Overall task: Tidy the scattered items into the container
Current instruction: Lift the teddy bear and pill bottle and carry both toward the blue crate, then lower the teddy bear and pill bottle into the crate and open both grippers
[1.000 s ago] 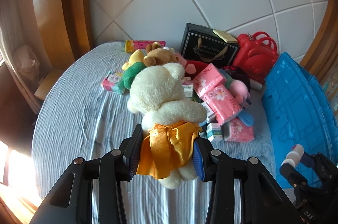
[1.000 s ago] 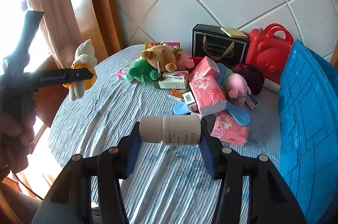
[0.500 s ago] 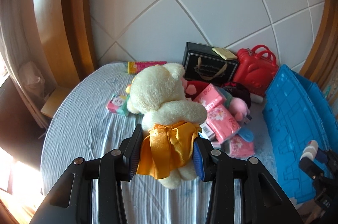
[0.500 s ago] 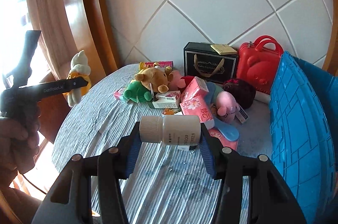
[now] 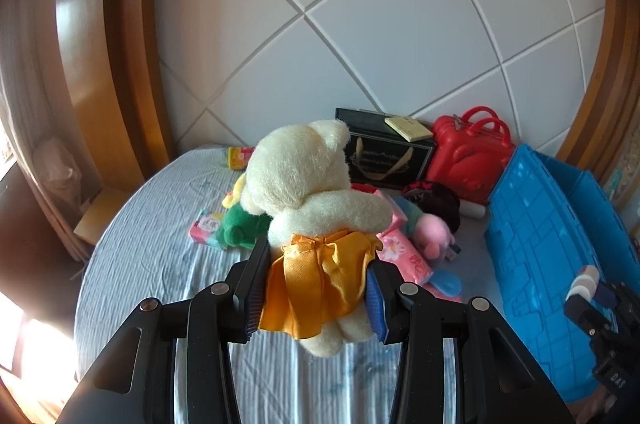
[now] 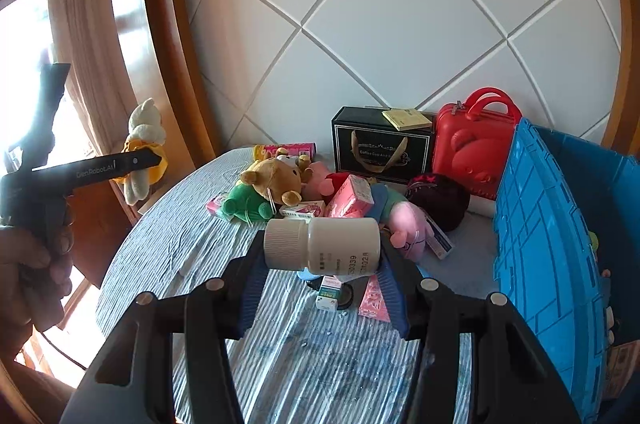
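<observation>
Nearest in the right wrist view, the right gripper (image 6: 322, 256) pinches a white pill bottle (image 6: 324, 244) from both ends. The bottle lies crosswise, its long axis level from finger to finger, the ribbed cap pointing left and the printed label facing down toward the camera. It hangs in the air above the near part of the tabletop (image 6: 192, 248).

In the left wrist view, the left gripper (image 5: 316, 288) clamps a cream teddy bear (image 5: 308, 191) at the waist, the pads pressed into its orange satin skirt (image 5: 316, 284). The bear stands upright, head up and legs hanging below the fingers, its back to the camera, lifted clear of the cloth.

The round tabletop wears a pale blue, wrinkled striped cloth. Just beyond the bottle lie a small green-and-white box (image 6: 328, 294) and a pink tissue pack (image 6: 374, 298). Toward the middle sits the heap: a green plush (image 6: 244, 203), a brown bear plush (image 6: 276, 179), a pink packet (image 6: 352, 195), a pink plush (image 6: 408, 224) and a dark maroon plush (image 6: 440, 199), all touching or overlapping.

At the right edge stands the blue crate (image 6: 544, 264), its ribbed wall upright. At the far edge, against the white quilted wall (image 6: 400, 23), stand a black gift box (image 6: 380, 147) with a yellow pad (image 6: 406, 119) on top and, touching its right side, a red case (image 6: 472, 143). A wooden frame (image 6: 168, 43) and curtain (image 6: 80, 23) rise at the left.
</observation>
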`<state>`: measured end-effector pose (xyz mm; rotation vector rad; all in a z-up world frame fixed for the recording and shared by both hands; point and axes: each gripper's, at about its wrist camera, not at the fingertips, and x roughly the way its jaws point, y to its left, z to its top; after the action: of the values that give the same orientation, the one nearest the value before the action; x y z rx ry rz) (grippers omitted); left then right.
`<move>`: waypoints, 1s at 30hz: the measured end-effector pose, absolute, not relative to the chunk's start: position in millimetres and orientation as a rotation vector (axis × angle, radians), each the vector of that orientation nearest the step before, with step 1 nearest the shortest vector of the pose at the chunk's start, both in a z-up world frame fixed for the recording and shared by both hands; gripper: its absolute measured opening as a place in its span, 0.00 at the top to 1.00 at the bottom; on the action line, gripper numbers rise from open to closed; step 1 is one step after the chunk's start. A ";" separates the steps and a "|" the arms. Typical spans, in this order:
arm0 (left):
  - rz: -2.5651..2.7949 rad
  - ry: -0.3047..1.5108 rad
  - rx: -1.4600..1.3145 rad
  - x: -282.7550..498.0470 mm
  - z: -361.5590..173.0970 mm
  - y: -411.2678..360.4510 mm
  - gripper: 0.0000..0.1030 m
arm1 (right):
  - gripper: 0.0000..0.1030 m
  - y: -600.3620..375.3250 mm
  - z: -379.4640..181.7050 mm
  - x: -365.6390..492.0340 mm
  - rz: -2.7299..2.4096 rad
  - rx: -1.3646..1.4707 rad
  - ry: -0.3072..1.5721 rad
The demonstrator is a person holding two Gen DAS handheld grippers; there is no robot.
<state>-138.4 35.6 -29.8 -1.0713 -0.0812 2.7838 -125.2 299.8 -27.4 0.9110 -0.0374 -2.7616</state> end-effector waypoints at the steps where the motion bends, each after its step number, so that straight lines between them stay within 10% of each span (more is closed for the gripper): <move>1: 2.781 -0.078 -1.069 -139.1 -27.9 40.6 0.61 | 0.51 303.1 -24.6 -125.4 -2.766 0.900 -0.041; 30: 2.510 0.113 -0.903 -124.1 12.9 249.7 0.60 | 0.51 448.0 12.7 -71.4 -3.006 0.844 -0.164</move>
<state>-124.1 249.7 12.9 -0.9029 0.1134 2.5104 -71.4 448.0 12.7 0.8435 -0.1637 -3.0064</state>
